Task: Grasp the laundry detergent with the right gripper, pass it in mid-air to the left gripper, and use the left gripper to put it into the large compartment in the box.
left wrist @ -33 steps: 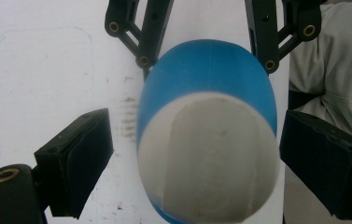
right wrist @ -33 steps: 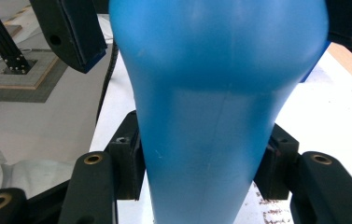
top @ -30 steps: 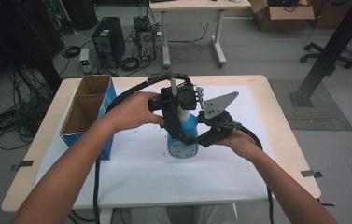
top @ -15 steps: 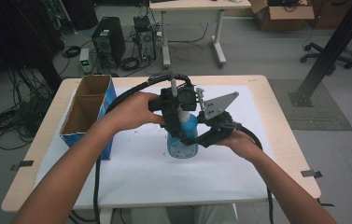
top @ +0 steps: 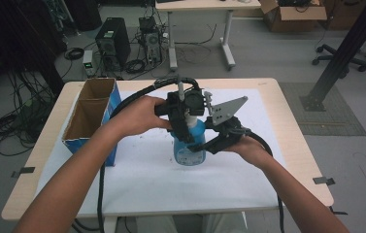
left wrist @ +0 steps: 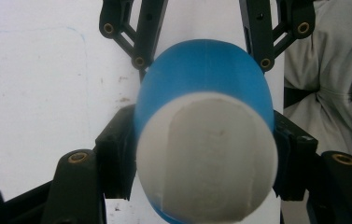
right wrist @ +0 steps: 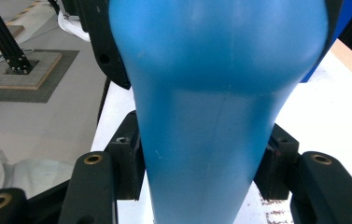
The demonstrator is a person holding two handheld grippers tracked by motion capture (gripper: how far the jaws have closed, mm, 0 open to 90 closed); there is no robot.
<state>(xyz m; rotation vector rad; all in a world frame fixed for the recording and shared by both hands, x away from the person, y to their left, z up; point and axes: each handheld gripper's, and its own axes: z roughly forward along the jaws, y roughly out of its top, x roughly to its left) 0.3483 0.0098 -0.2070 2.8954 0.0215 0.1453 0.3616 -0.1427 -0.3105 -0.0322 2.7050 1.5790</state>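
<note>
A blue bottle [top: 189,145] with a white cap [left wrist: 208,156] stands upright near the middle of the desk [top: 287,121], on the white sheet [top: 171,179] that covers most of the light wood top. The left claw [top: 186,127] comes down on it from above; its jaws have just been closing, and in the left gripper view they now press the bottle's upper part from both sides, just under the cap. The right claw [top: 208,145] reaches in level from 3 o'clock and is clamped on the bottle's body, which the right gripper view shows squeezed between the two black jaws. Black cables trail from both claws toward 6 o'clock.

At 9 o'clock from the bottle, near the desk's left edge, stands an open cardboard box [top: 89,114] with blue sides and two compartments. The sheet bears a few small dark specks.

Beyond the desk, toward 12 o'clock, the grey floor carries a black computer tower [top: 112,46], a tangle of cables [top: 15,131] toward 9 o'clock, a second desk's legs [top: 229,39], and a brown carton [top: 292,12]. At 2 o'clock a black metal post [top: 341,53] stands on a grey mat, with an office chair's wheeled base [top: 345,53] behind it.
</note>
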